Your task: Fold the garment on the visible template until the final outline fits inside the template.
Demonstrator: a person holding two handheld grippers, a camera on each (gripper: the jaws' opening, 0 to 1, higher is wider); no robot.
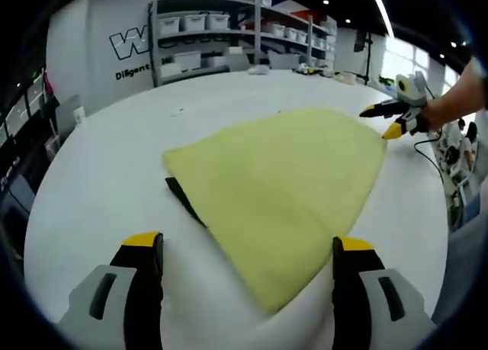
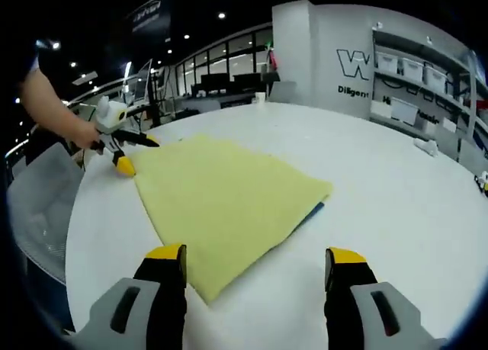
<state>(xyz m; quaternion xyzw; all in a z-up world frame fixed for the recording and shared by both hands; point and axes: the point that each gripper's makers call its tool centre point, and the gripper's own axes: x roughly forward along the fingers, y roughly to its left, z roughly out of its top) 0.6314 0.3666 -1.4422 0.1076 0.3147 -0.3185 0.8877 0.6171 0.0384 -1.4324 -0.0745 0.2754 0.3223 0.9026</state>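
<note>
Yellow garment spread flat on the white table

The garment (image 1: 282,197) lies mid-table over a dark template (image 1: 183,199) (just an edge peeks out). The left gripper (image 1: 248,251) hovers at its near corner, jaws wide. The right gripper (image 2: 252,262) hovers likewise at the opposite corner, jaws wide, a hand (image 1: 446,110) gripping it level above the table (image 1: 99,175).

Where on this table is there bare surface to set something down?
Bare white table runs wide between the yellow garment and the shelving side, and beyond its far edge. In the right gripper view, table is free right of the garment. It is tight at the corner where the right gripper hovers.
</note>
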